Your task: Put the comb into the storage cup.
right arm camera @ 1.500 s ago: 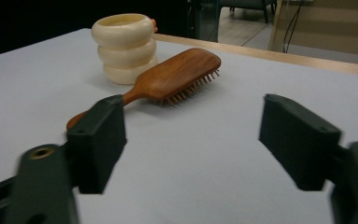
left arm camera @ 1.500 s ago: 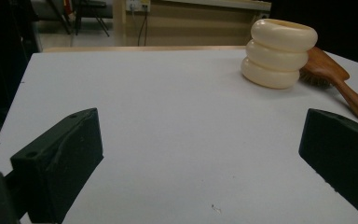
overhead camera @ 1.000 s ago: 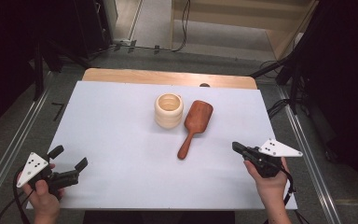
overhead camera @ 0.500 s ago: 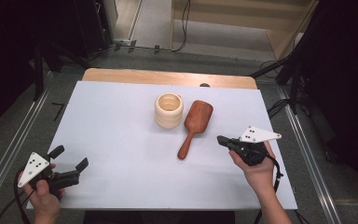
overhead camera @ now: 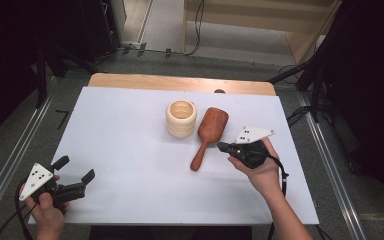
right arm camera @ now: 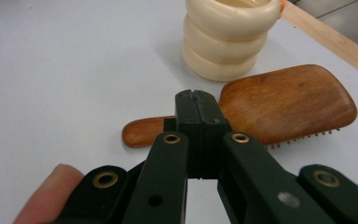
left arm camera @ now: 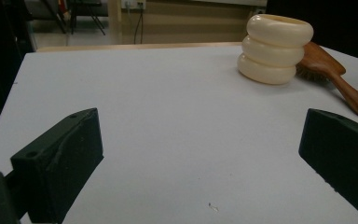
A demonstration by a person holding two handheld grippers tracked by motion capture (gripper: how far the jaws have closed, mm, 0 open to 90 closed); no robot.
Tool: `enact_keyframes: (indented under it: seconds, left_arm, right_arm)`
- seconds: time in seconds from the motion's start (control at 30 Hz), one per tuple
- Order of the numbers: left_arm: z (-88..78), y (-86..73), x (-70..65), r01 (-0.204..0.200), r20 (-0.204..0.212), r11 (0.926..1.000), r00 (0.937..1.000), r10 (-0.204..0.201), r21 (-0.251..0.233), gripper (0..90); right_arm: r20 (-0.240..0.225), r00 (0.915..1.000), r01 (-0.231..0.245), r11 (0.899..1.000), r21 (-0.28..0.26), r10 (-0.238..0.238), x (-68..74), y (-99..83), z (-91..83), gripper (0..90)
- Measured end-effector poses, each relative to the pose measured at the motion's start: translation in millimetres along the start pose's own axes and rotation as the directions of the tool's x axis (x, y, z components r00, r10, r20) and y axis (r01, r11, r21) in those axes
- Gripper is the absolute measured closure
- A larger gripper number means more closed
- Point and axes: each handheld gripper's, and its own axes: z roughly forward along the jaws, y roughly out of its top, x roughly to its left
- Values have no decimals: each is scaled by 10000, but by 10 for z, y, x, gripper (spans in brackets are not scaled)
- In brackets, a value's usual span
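Left gripper [overhead camera: 72, 176] sits near-left with fingers wide, nothing between them. Right gripper [overhead camera: 223, 147], fingers pinched together and empty, has slid left toward the reddish wooden hairbrush [overhead camera: 208, 132], lying bristles-down mid-worktop [overhead camera: 120, 150], touching the cream ribbed cup [overhead camera: 181, 118].

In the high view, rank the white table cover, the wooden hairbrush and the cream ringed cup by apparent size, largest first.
1. White table cover, by far the largest.
2. Wooden hairbrush, longer than the cup is wide.
3. Cream ringed cup, the smallest, standing close beside the brush's head.
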Motion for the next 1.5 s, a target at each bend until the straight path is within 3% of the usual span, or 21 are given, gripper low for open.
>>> enact_keyframes:
  seconds: [0.3,0.7,1.07,1.13,1.33,1.5]
  left_arm:
    - [2,1,0,5,-2,10000,10000,-5,2,0]
    - [6,1,-2,-28,19,10000,10000,28,16,0]
    - [5,1,-2,-30,21,10000,10000,30,2,0]
    - [5,1,0,-33,29,10000,10000,33,1,0]
    - [8,1,-5,-41,43,10000,10000,41,5,0]
    - [6,2,-6,-50,41,10000,10000,50,24,0]
  right_arm:
    - [-406,9987,318,9977,594,-295,-3,125,172,881]
    - [-769,9947,793,9858,1483,-685,-11,240,405,882]
    - [-1202,9830,1640,9576,2370,-1386,86,331,735,883]
    - [-1379,9778,1903,9433,2718,-1575,131,350,837,882]
    - [-1685,9701,2221,9184,3275,-1745,214,357,1005,883]
    - [-1895,9651,2392,9037,3551,-1810,230,340,1114,882]
